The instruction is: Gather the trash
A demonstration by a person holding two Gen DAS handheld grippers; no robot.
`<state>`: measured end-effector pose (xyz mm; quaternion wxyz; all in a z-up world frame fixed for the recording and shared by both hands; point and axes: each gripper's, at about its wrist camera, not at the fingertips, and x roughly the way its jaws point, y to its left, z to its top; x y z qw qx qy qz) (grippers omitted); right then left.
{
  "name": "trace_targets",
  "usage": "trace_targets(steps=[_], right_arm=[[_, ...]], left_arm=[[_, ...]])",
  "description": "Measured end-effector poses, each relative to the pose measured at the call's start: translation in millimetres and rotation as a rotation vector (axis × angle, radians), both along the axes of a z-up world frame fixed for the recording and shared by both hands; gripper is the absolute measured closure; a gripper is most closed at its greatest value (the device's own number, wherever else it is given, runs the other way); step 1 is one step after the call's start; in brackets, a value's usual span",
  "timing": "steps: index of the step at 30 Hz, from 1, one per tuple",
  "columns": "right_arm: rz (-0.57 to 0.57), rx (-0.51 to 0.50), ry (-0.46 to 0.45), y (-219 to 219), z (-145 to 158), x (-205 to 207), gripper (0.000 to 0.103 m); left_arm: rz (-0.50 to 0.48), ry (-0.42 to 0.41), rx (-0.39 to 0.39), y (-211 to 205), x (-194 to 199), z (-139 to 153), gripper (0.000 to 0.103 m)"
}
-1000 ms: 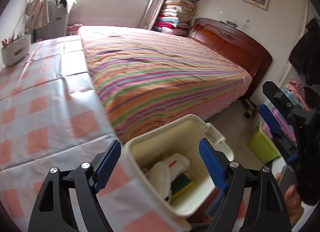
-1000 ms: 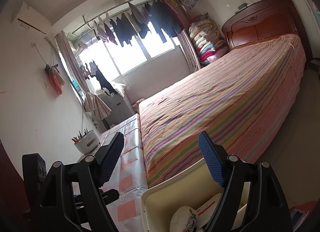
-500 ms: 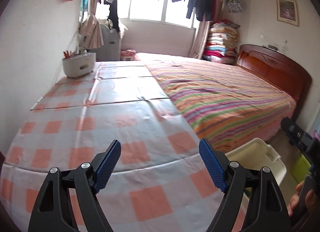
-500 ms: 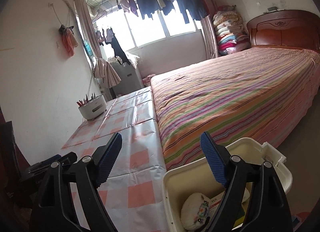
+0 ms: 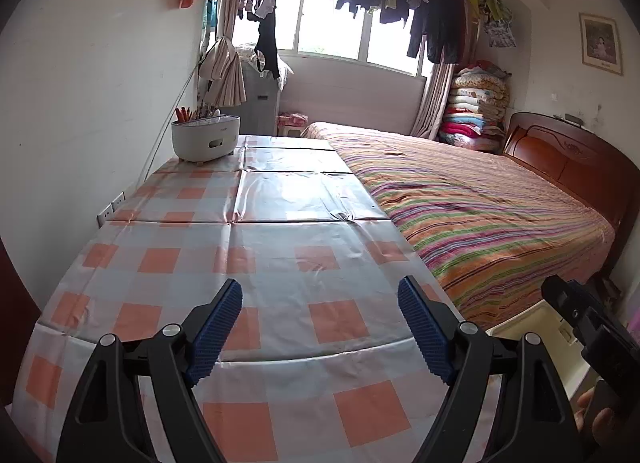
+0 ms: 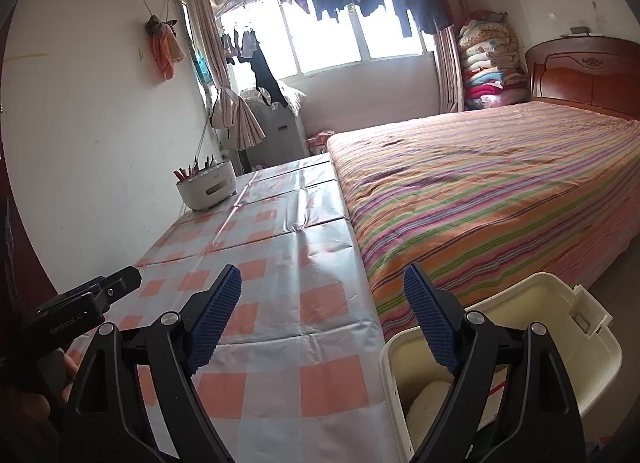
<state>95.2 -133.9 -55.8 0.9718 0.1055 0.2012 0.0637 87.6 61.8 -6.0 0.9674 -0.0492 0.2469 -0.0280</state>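
Observation:
My left gripper [image 5: 320, 327] hangs open over the table [image 5: 280, 263] with its orange-checked cloth, nothing between its blue pads. My right gripper [image 6: 322, 317] is over the table's right edge; its jaws are opening and hold nothing. A cream trash bin [image 6: 560, 315] stands on the floor beside the table, below the right gripper's right finger. A white crumpled piece [image 6: 430, 399] lies inside it. In the left wrist view only the bin's rim [image 5: 528, 323] shows, at the far right. I see no loose trash on the cloth.
A white holder with pens [image 5: 206, 137] stands at the table's far left by the wall. A bed with a striped cover [image 5: 480, 207] runs along the table's right side. A hand [image 5: 596, 419] grips the other tool at the right edge.
Both views swung left, from the bin and bed to the table. The bin slid to the right edge of the left wrist view. The right jaws widened slightly.

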Motion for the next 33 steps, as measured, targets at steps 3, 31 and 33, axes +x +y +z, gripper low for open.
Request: trace_targets(steps=[3,31,33], right_arm=[[0.005,-0.001,0.004,1,-1,-1,0.021],[-0.01,-0.003,0.006,-3,5,-10,0.021],[-0.01,-0.003,0.006,-3,5,-10,0.021]], left_arm=[[0.001,0.004,0.002,2,0,0,0.025],[-0.031,-0.01,0.072,-20,-4,-1,0.025],[-0.029,-0.004,0.072,-19,-4,-1,0.025]])
